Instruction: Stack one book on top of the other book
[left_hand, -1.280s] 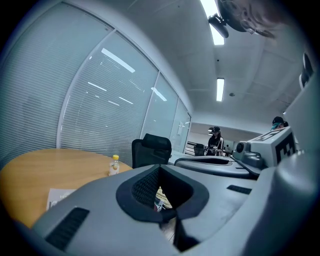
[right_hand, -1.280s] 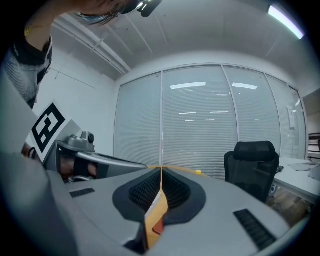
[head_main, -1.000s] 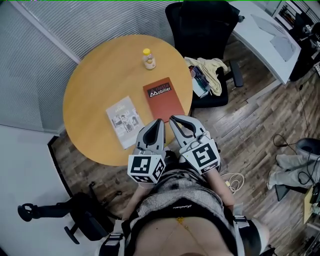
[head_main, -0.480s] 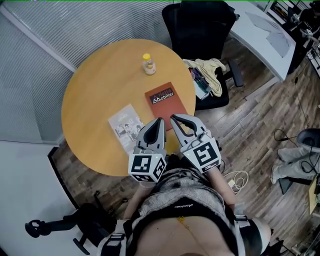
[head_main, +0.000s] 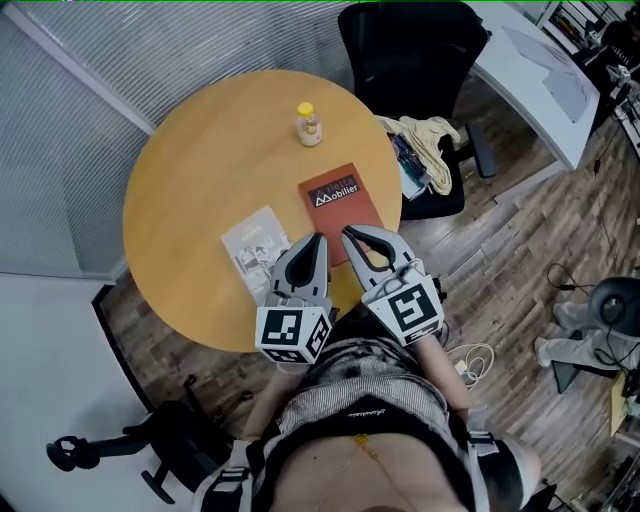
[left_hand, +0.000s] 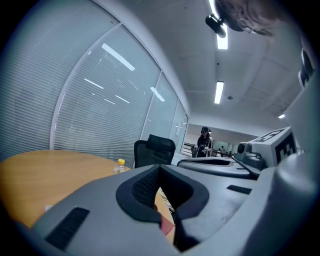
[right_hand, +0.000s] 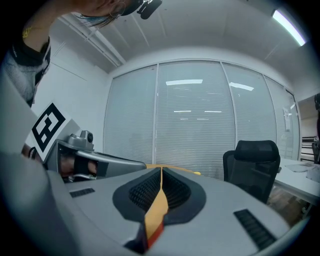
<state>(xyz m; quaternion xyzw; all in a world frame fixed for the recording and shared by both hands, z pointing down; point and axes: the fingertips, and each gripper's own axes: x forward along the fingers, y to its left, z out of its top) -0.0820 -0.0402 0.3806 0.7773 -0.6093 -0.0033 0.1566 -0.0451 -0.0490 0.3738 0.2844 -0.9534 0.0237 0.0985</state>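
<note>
A red-brown book (head_main: 341, 203) lies flat on the round wooden table (head_main: 190, 180), right of centre. A white illustrated book (head_main: 255, 247) lies flat to its left, apart from it. My left gripper (head_main: 319, 238) is shut and empty, its tip between the two books' near corners. My right gripper (head_main: 348, 232) is also shut and empty, its tip over the red-brown book's near edge. In the left gripper view the closed left gripper (left_hand: 160, 168) hides most of the table; a sliver of the red-brown book (left_hand: 167, 226) shows below. The right gripper (right_hand: 161, 170) shows shut.
A small yellow-capped bottle (head_main: 309, 124) stands on the table beyond the books. A black office chair (head_main: 412, 50) with clothes (head_main: 430, 140) on it stands right of the table. A white desk (head_main: 540, 70) is at the far right. A person (left_hand: 204, 142) stands far off.
Both grippers have edged forward over the table's near edge towards the books. Their jaws have stayed shut. The books and the bottle have not moved on the table.
</note>
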